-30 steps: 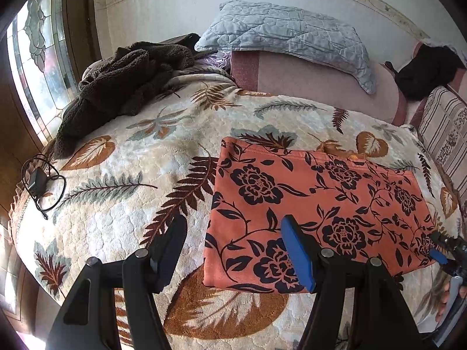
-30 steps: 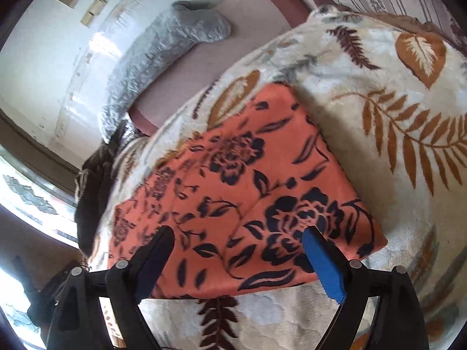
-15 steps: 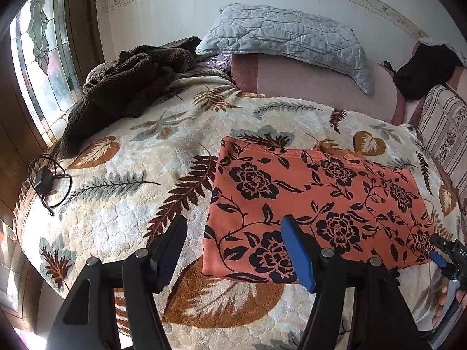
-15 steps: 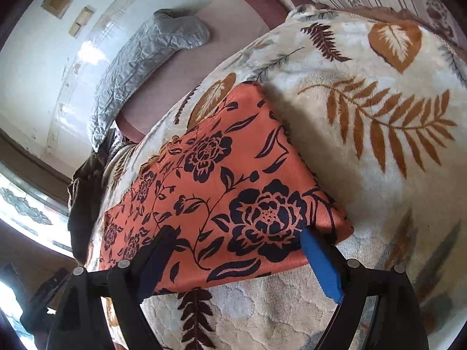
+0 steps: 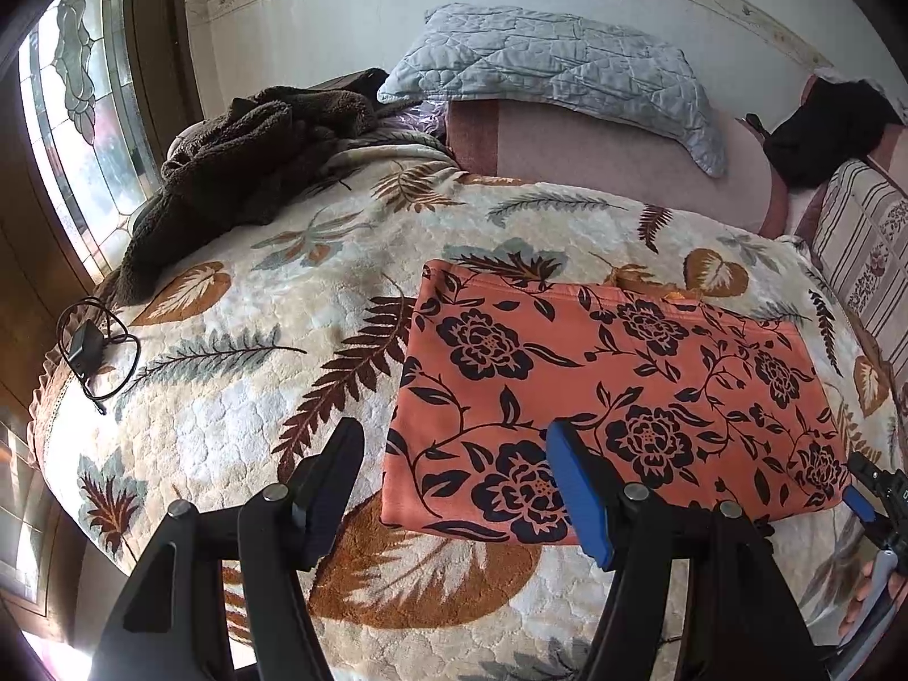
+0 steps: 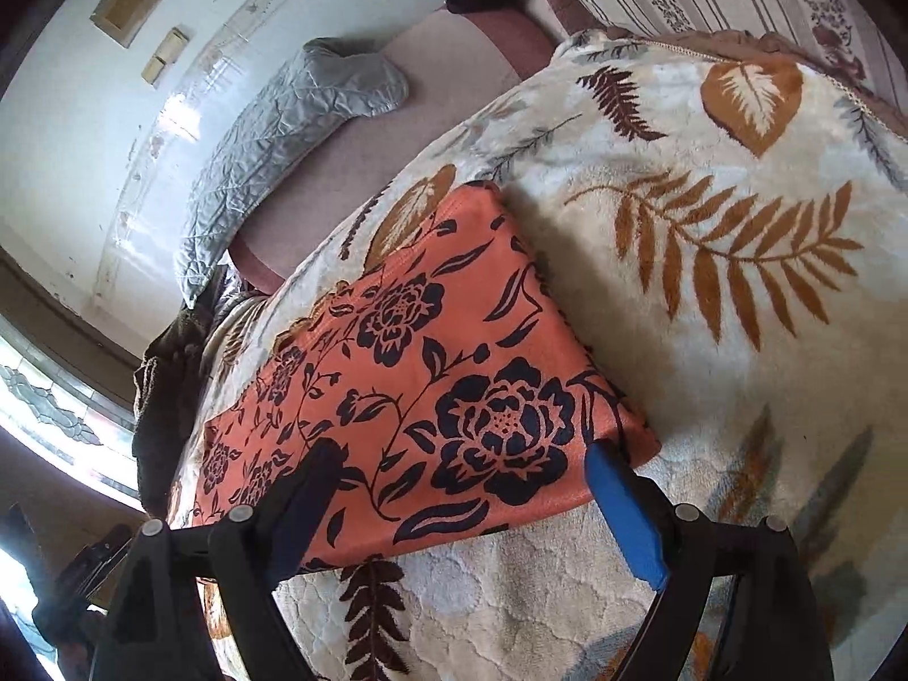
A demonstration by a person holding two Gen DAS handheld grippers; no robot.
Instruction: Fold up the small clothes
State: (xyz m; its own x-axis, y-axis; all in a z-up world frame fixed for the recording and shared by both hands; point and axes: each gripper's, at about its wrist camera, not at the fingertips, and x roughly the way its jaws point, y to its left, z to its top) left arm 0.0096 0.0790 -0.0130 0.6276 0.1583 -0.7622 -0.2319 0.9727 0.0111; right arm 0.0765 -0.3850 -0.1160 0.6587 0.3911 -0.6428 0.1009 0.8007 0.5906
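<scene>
An orange garment with black flowers (image 5: 613,397) lies folded flat as a rectangle on the leaf-patterned bed cover (image 5: 238,397). My left gripper (image 5: 454,442) hovers open over the garment's near left corner, with nothing pinched between its fingers. In the right wrist view the same garment (image 6: 431,374) runs away to the left. My right gripper (image 6: 465,454) stands open above the garment's near right corner, its blue pad (image 6: 624,516) close to the corner's tip, not pinching the cloth. The right gripper's tip (image 5: 868,499) and part of a hand show at the left wrist view's right edge.
A brown fleece heap (image 5: 249,164) lies at the bed's far left by a stained-glass window. A grey quilted pillow (image 5: 556,68) rests on a pink bolster (image 5: 596,153). A black charger with cable (image 5: 91,352) sits at the left edge. A striped cushion (image 5: 868,261) borders the right.
The right wrist view has shifted, so the garment's near right corner now sits closer to the right gripper's blue pad. The left gripper's view has barely changed.
</scene>
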